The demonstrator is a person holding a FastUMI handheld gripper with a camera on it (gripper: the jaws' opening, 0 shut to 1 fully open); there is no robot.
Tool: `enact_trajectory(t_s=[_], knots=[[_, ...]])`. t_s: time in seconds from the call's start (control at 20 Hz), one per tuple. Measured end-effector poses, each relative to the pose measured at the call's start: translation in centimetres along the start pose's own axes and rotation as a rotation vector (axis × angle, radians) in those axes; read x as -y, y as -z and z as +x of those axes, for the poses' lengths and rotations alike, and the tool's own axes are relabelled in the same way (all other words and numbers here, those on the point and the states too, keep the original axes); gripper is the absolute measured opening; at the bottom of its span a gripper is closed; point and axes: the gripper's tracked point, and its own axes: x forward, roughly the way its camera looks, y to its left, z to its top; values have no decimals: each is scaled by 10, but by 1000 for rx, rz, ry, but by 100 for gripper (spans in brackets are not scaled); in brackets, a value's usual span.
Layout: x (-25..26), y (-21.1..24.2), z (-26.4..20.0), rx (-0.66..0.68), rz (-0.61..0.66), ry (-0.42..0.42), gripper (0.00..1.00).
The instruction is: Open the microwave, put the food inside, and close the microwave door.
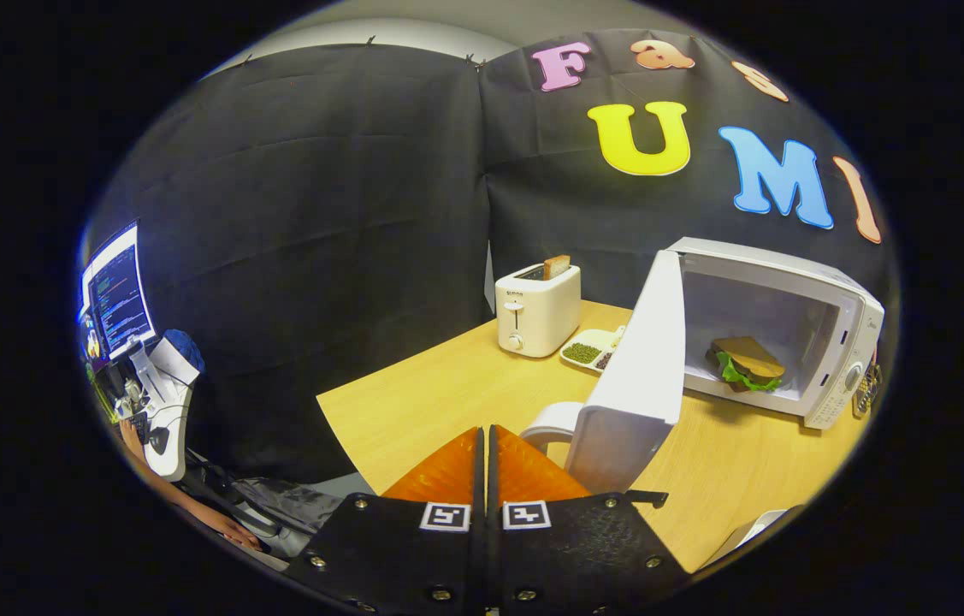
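A toaster (537, 310) holding bread (556, 266) stands beside a divided tray (589, 350).

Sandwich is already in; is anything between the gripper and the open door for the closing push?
Nothing visible. The gripper, fingers shut and empty, sits just short of the open door, whose outer face is right ahead. The sandwich lies fully inside the microwave, not blocking the door's swing.

gripper (486, 445) level, its fingers (447, 470) pressed flat together, nothing between them

The open microwave door (635, 376) stands just ahead of the closed jaws, right of bare worktop (430, 402) reaching to the toaster (537, 312).
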Motion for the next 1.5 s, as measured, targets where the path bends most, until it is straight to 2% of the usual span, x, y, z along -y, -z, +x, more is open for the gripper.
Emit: enact_trajectory(t_s=[0.4,1.05,1.5], knots=[[53,5,-30,-16,24,110,0],[190,8,-65,-22,135,358,0],[266,1,-75,-29,165,447,0]])
